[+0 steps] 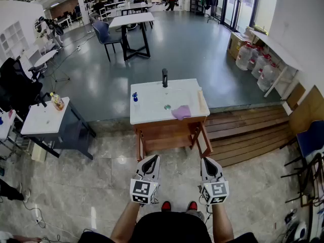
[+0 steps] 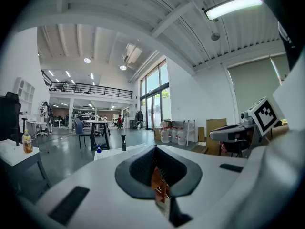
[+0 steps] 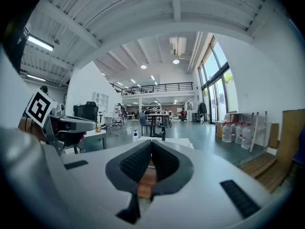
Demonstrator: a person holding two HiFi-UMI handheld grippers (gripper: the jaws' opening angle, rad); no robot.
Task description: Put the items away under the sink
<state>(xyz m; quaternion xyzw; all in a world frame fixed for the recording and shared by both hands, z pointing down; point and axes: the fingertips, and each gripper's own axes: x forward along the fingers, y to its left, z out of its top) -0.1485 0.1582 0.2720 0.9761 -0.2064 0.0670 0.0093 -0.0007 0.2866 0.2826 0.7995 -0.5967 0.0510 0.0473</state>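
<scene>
From in front of the sink point(image 1: 149, 113), both forearms reach nearly level, stopping well short of it. The left gripper point(image 1: 150, 160) has its jaws pressed together and empty, and the right gripper point(image 1: 208, 161) matches. On the sink's left edge stands one blue spray bottle point(image 1: 134, 98). At its front lies one purple cloth point(image 1: 181, 112).

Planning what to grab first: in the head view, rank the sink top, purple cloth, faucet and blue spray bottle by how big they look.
1. sink top
2. purple cloth
3. faucet and blue spray bottle: too alike to rank.
</scene>
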